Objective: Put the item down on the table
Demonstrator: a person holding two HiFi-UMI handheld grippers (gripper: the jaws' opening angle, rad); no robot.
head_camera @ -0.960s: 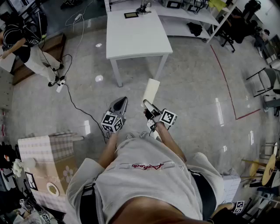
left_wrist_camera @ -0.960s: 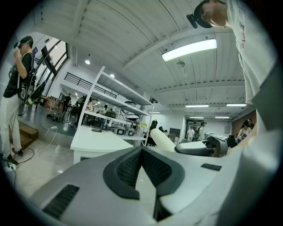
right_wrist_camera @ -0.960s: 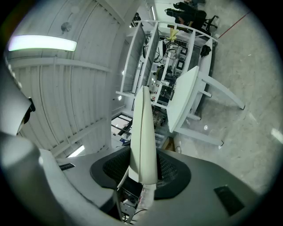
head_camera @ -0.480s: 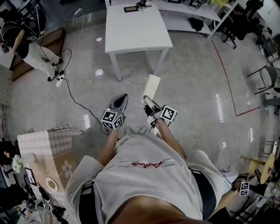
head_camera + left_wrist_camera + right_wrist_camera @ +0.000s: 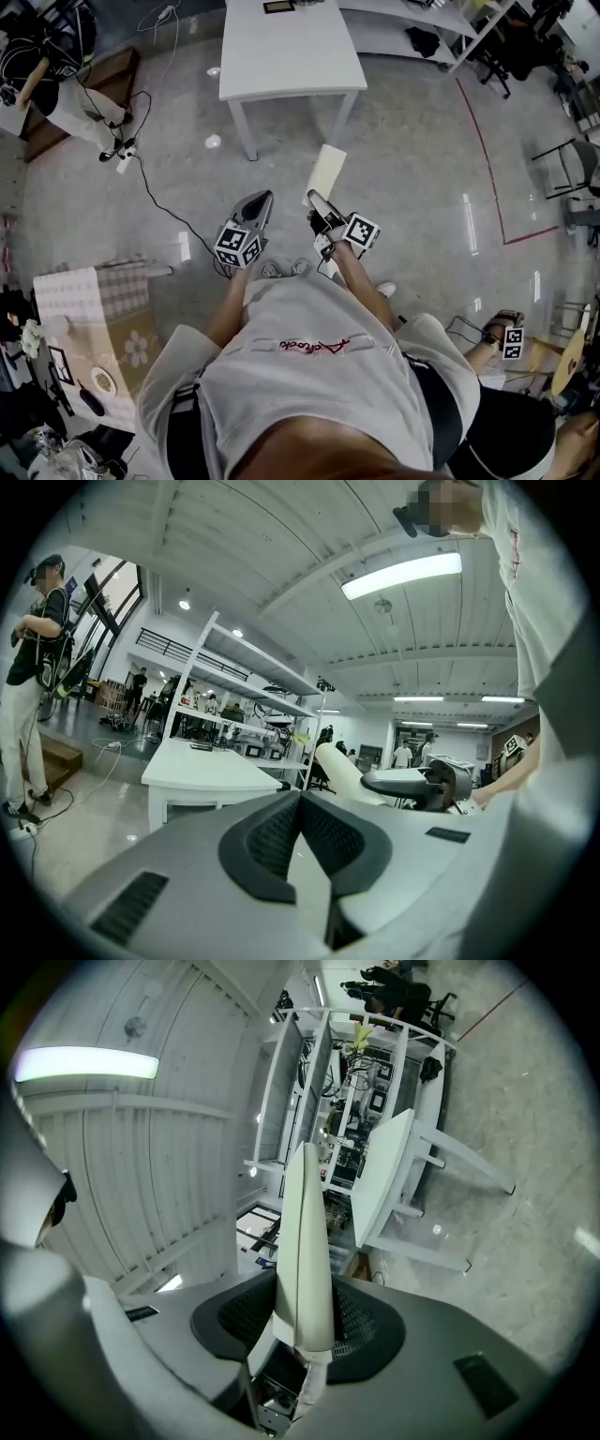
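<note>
In the head view my right gripper (image 5: 317,204) is shut on the lower end of a flat cream packet (image 5: 326,172), which sticks up and forward over the floor. The right gripper view shows the packet (image 5: 305,1241) edge-on, pinched between the dark pads (image 5: 234,1318). My left gripper (image 5: 255,208) is beside it, shut with nothing in it; in its own view the tips (image 5: 300,799) meet. The white table (image 5: 286,52) stands ahead across bare floor and shows again in both gripper views (image 5: 202,766) (image 5: 384,1180).
White shelving (image 5: 403,28) runs behind the table. A cable (image 5: 155,202) trails over the floor at the left, near a person (image 5: 56,89). A red floor line (image 5: 487,178) and chairs (image 5: 572,173) are at the right. A cloth-covered stand (image 5: 94,300) is at lower left.
The table has slid towards the top of the head view. Both grippers keep their places in front of the body, and the right still holds the packet.
</note>
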